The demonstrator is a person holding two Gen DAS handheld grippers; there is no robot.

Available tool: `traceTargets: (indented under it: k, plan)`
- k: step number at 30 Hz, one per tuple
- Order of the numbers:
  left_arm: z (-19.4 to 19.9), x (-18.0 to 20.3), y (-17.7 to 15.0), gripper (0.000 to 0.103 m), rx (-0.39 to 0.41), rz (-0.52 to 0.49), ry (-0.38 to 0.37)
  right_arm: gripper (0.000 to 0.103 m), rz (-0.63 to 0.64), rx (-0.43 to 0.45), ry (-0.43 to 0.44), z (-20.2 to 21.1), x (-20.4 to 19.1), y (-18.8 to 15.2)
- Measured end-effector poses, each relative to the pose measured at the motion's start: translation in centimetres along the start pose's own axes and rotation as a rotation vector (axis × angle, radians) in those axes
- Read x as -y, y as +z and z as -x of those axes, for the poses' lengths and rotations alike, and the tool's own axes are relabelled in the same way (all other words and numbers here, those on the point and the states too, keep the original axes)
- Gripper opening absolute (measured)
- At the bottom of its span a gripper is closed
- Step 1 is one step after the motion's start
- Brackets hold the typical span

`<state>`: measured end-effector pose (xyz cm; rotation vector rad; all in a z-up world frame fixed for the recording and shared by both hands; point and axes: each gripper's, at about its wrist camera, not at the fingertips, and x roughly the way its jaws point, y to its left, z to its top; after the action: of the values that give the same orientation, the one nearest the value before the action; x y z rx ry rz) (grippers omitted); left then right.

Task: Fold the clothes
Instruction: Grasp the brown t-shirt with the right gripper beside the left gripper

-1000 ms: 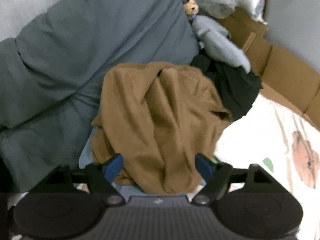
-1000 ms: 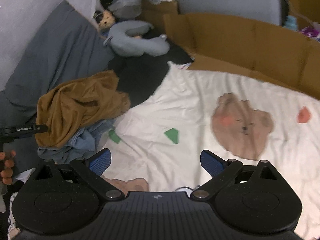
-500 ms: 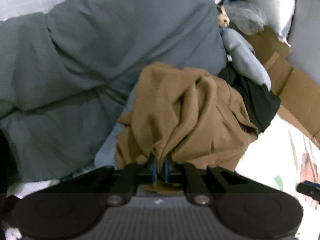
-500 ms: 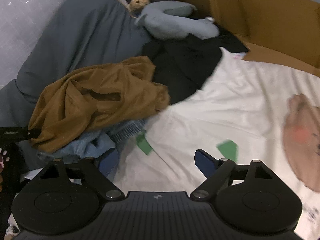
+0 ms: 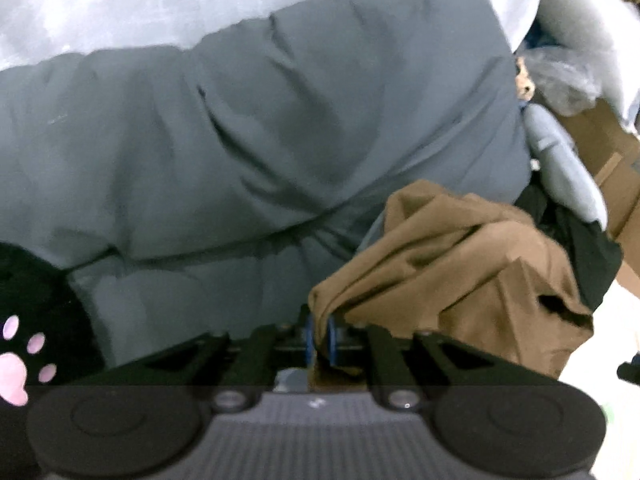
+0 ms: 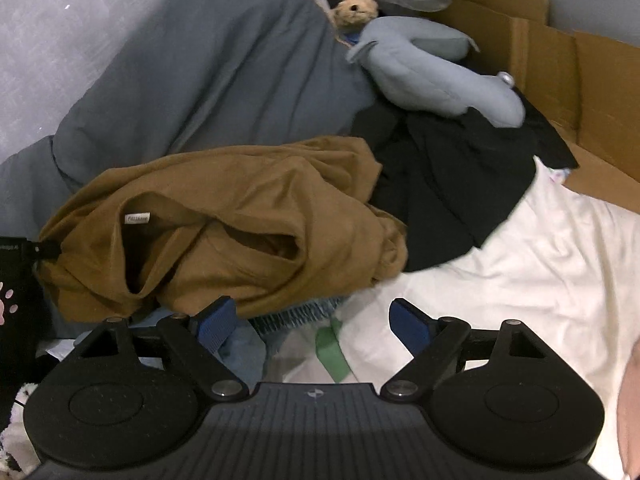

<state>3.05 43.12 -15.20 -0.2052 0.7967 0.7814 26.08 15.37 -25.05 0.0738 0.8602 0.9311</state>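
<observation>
Left wrist view: my left gripper [image 5: 320,338] sits low centre, blue pads pressed together on an edge of the brown garment [image 5: 460,268], which bunches to the right against the grey duvet [image 5: 240,140] filling the upper left. Right wrist view: brown garment [image 6: 240,216] lies crumpled left of centre, black garment [image 6: 452,184] beside it to the right, white sheet [image 6: 540,264] at far right. My right gripper [image 6: 312,320] hangs at lower centre, pads wide apart, holding nothing.
</observation>
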Motion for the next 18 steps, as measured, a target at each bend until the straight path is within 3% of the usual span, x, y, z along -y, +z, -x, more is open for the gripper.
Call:
traceTargets:
  k: [5,9,18]
  plan:
    - [0.3,0.1,-1.3,0.033,-0.008,-0.019,0.020,0.088,0.055,0.005,0.018,-1.7,-1.3,1.2]
    - [0.3,0.2,-2.4,0.062,-0.028,-0.021,0.019,0.088,0.121,0.008,0.001,-2.9,-2.4,2.2]
    - [-0.2,-0.2,-3.9,0.069,-0.076,0.027,-0.043,0.086,0.322,0.028,0.003,-5.9,-5.2,4.4]
